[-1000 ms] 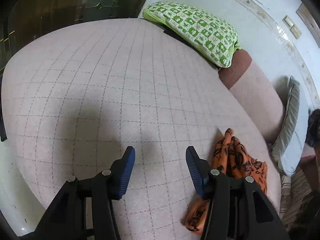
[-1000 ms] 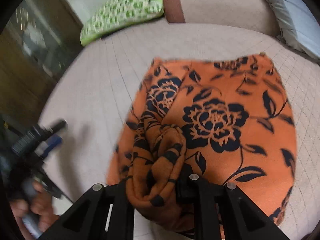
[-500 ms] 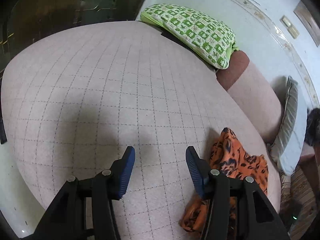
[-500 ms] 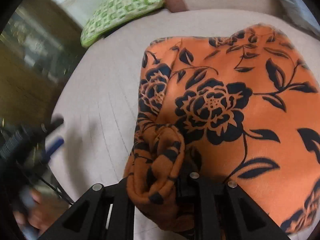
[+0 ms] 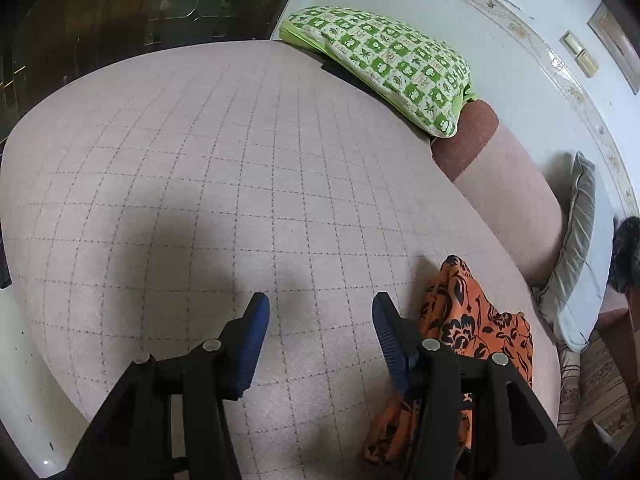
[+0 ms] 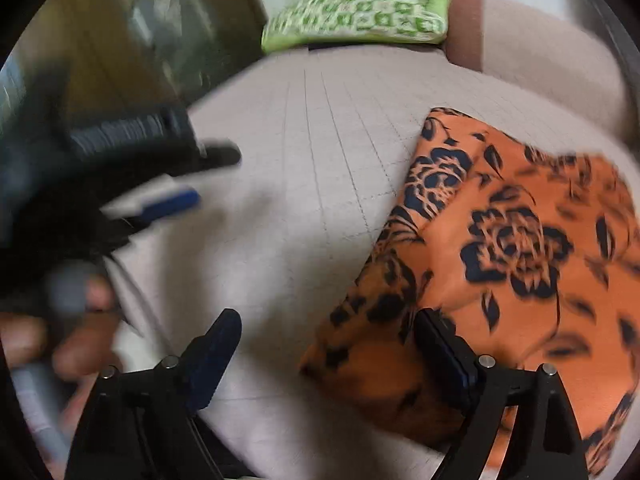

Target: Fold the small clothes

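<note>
Orange fabric with a black rose print, the small garment (image 6: 520, 248), lies on the bed (image 6: 320, 128) at about three o'clock in my right wrist view, spread over the pale pink checked cover with one edge bunched into a thick fold at its near left corner. My right claw (image 6: 332, 344) hangs wide open over it; its right finger (image 6: 444, 356) sits against or just above that bunched fold, its left finger (image 6: 216, 348) over bare cover, and nothing lies between the two. The picture is blurred, so I cannot tell whether the pad touches the cloth.

At nine o'clock in the same view I see my left claw (image 6: 188, 176) from the side, smeared by blur, with the hand (image 6: 68, 320) around its handle below it.

From the left wrist, the left claw (image 5: 320, 320) is open just as wide and holds nothing, hovering over the bed (image 5: 240, 160). The garment (image 5: 476, 320) shows at four o'clock as a crumpled orange heap, partly hidden behind the right finger (image 5: 390, 336).

At one o'clock, along the far edge of the bed, a green-and-white checked pillow (image 5: 392, 68) rests, with a brown-and-pink bolster (image 5: 500, 172) beside it and a grey cushion (image 5: 576, 240) at three o'clock against the white wall (image 5: 500, 40).
</note>
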Action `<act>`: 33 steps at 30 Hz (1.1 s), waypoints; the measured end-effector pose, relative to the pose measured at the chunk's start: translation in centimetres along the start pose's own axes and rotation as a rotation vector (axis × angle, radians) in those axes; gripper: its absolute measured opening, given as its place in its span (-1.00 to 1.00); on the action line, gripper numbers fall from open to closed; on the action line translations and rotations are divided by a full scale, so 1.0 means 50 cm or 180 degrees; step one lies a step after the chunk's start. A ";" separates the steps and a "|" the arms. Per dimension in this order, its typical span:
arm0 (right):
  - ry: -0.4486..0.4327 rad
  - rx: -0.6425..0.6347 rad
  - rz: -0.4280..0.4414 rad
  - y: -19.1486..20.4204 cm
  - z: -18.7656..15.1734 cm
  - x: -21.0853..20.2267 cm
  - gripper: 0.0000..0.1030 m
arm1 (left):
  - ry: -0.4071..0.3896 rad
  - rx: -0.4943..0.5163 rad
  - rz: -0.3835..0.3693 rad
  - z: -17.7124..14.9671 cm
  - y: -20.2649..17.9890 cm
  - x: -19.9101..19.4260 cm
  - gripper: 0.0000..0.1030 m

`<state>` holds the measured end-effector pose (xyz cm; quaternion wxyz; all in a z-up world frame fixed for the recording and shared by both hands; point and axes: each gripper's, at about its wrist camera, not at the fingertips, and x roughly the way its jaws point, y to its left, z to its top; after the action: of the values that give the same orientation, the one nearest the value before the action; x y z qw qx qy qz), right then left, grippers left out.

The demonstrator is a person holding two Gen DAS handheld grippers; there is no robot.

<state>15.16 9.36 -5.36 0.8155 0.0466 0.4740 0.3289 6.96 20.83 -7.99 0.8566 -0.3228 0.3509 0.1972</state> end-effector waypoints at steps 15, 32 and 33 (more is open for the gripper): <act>-0.0846 0.1401 0.0234 -0.312 -0.124 -0.301 0.74 | 0.0262 0.1785 -0.0399 -0.179 -0.227 -0.001 0.14; -0.0493 0.1207 0.0832 -0.306 -0.119 -0.238 0.74 | 0.0305 0.1665 -0.0456 -0.144 -0.154 -0.038 -0.02; -0.0513 0.1208 0.0872 -0.306 -0.114 -0.240 0.74 | 0.0312 0.1671 -0.0532 -0.147 -0.155 -0.044 -0.02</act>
<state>14.10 -10.86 -5.49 0.7751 0.2888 0.4499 0.3366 6.35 9.98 -7.21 0.9062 -0.1269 0.4032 0.0123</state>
